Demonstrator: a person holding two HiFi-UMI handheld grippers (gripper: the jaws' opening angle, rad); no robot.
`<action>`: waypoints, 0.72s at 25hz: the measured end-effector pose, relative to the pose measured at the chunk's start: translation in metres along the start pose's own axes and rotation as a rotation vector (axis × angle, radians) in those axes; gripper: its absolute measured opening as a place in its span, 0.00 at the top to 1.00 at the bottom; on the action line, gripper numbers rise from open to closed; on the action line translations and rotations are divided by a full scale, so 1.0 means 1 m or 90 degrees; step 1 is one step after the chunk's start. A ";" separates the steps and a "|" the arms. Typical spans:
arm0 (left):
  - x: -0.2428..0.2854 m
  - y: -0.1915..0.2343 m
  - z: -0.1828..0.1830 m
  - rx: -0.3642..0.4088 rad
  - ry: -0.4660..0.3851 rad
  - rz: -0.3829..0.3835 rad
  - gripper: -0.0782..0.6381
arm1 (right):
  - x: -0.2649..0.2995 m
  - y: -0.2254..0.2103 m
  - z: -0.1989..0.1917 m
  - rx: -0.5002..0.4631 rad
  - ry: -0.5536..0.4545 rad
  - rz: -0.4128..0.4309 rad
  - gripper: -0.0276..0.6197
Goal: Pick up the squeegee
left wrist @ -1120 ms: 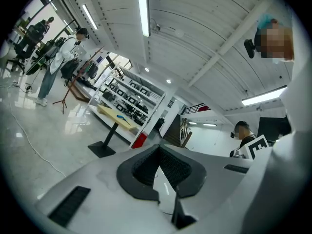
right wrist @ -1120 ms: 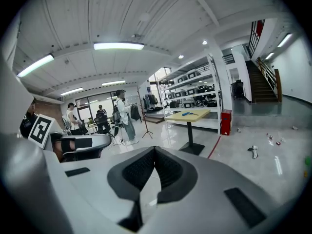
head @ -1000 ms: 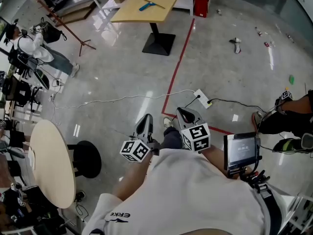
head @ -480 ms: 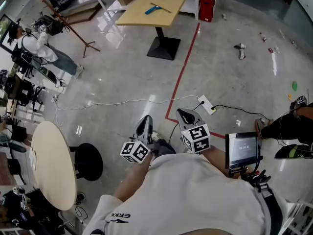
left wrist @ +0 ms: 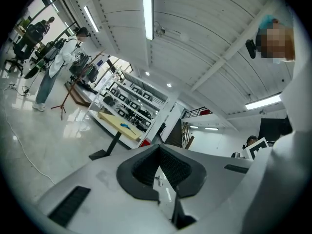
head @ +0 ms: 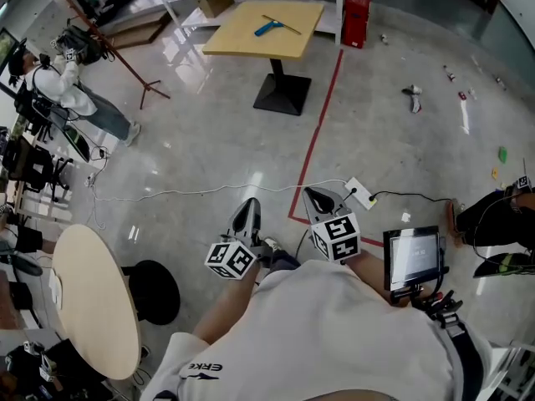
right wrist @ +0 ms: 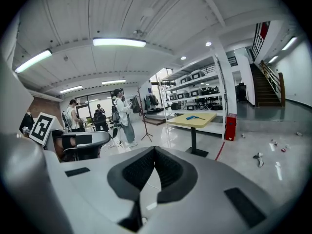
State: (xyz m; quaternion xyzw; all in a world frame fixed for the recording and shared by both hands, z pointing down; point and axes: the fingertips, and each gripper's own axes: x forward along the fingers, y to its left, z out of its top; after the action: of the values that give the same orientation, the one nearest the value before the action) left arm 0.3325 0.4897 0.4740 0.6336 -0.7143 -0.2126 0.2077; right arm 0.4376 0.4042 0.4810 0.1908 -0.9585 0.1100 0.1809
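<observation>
The squeegee (head: 269,27), with a blue handle, lies on a yellow square table (head: 242,38) far ahead across the floor. It also shows small in the right gripper view as the squeegee (right wrist: 194,117) and in the left gripper view as the squeegee (left wrist: 127,126). My left gripper (head: 248,210) and right gripper (head: 316,197) are held side by side close to my body, pointing toward the table. Both are shut with nothing between the pads: left gripper (left wrist: 159,149), right gripper (right wrist: 154,150).
A red tape line (head: 322,115) runs over the floor toward the table. A white cable and power strip (head: 361,193) lie just ahead. A round table (head: 92,299) and black stool (head: 155,291) stand at left; a person (head: 71,90) and a tripod (head: 125,57) farther left. Small items (head: 414,98) litter the floor at right.
The whole view has advanced toward the yellow table, which now sits lower and nearer in the head view. Both grippers keep their place before my body and stay shut.
</observation>
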 end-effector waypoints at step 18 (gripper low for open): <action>0.039 0.135 0.089 -0.011 0.032 -0.040 0.88 | 0.147 0.046 0.054 0.000 0.018 -0.058 0.95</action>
State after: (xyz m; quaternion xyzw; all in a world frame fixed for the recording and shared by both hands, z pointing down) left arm 0.1671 0.4687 0.4782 0.6589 -0.6869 -0.2090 0.2245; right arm 0.2754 0.3828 0.4830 0.2324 -0.9463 0.1047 0.1990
